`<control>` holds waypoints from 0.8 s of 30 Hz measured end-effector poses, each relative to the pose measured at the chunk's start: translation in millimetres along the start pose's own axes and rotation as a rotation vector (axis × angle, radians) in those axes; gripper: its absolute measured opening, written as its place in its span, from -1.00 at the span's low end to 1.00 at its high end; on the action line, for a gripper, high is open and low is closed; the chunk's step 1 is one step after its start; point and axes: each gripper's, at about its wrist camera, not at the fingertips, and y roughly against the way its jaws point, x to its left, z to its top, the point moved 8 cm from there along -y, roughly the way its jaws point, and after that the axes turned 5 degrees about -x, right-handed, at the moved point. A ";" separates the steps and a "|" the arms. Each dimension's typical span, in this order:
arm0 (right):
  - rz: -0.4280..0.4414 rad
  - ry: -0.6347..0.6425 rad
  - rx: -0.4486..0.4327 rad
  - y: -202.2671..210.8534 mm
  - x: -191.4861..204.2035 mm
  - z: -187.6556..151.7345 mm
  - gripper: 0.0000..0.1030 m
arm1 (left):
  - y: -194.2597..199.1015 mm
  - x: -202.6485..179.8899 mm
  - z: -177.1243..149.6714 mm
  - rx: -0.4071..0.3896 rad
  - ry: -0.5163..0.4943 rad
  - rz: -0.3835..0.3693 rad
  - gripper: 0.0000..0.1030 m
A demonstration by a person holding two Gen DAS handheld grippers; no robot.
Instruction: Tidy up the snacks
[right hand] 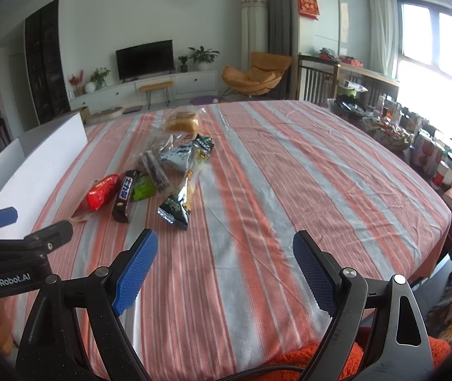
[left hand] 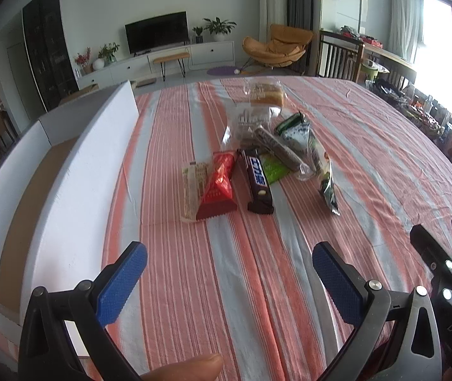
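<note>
- Left wrist view: the white box [left hand: 76, 171] is seen left of the snack pile [left hand: 257, 158] on the striped counter [left hand: 368, 158]; left tongs [left hand: 229, 281] spread wide, empty.
- Right wrist view: windows [right hand: 435, 41] are shown right of the pile; right tongs [right hand: 225, 268] spread wide, empty.

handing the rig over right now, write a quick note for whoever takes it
Left claw: open, empty, above the striped tablecloth.
Right claw: open, empty, beside the left one.
Snacks lie in a loose pile mid-table: red packet, Snickers bar, green packet, clear bag of dark biscuits, bagged bread, long green-and-white packet.
White box stands open at the table's left edge; what shows of its inside holds no snacks.
Done: nothing sorted yet.
Left: move each snack into the box, probably nearest first.
</note>
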 end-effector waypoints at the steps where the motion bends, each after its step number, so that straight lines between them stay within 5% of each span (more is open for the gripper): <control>1: 0.000 0.000 0.000 0.0 0.0 0.0 0.74 | -3.4 0.5 -3.2 0.017 0.005 -0.004 1.00; 13: 0.025 0.001 0.052 -12.9 3.0 -12.5 0.74 | -41.8 14.6 -45.4 0.206 0.088 -0.017 1.00; 24: 0.030 -0.004 0.083 -18.6 0.2 -17.0 0.74 | -58.1 18.8 -64.5 0.272 0.077 0.002 1.00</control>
